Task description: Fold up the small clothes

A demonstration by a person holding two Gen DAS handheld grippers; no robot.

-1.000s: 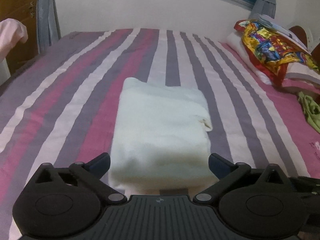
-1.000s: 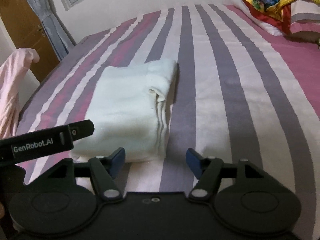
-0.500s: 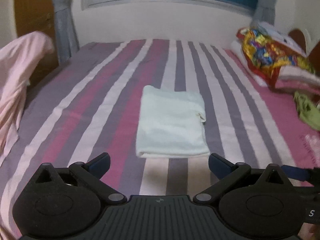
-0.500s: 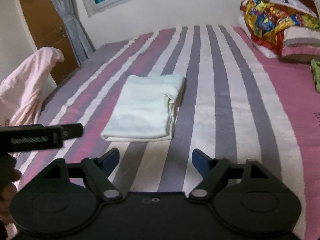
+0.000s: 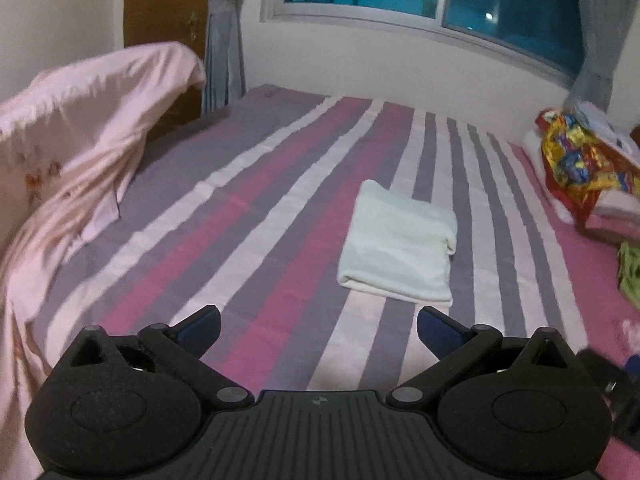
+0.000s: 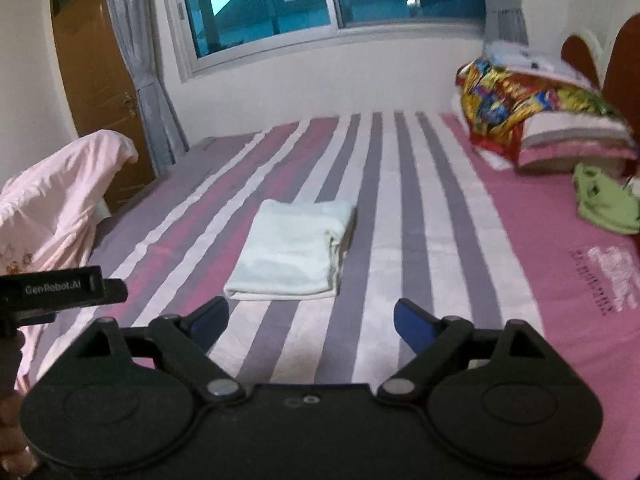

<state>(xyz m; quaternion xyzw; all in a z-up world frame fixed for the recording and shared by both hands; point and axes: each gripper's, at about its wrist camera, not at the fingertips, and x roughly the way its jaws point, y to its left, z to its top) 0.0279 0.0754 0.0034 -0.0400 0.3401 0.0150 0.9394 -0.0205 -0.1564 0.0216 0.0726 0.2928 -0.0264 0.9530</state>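
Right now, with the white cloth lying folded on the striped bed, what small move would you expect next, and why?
Probably swing the right tongs toward the crumpled green garment near the pillows. The white folded cloth lies as a neat rectangle on the striped bed sheet, untouched; the left tongs are open and the right tongs are opening, both empty. The green piece looks like the nearest unfolded small item.

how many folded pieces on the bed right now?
1. A white folded cloth lies mid-bed on the striped sheet, clear of both grippers. A loose green garment sits near the pillows, unfolded. More could be out of view.
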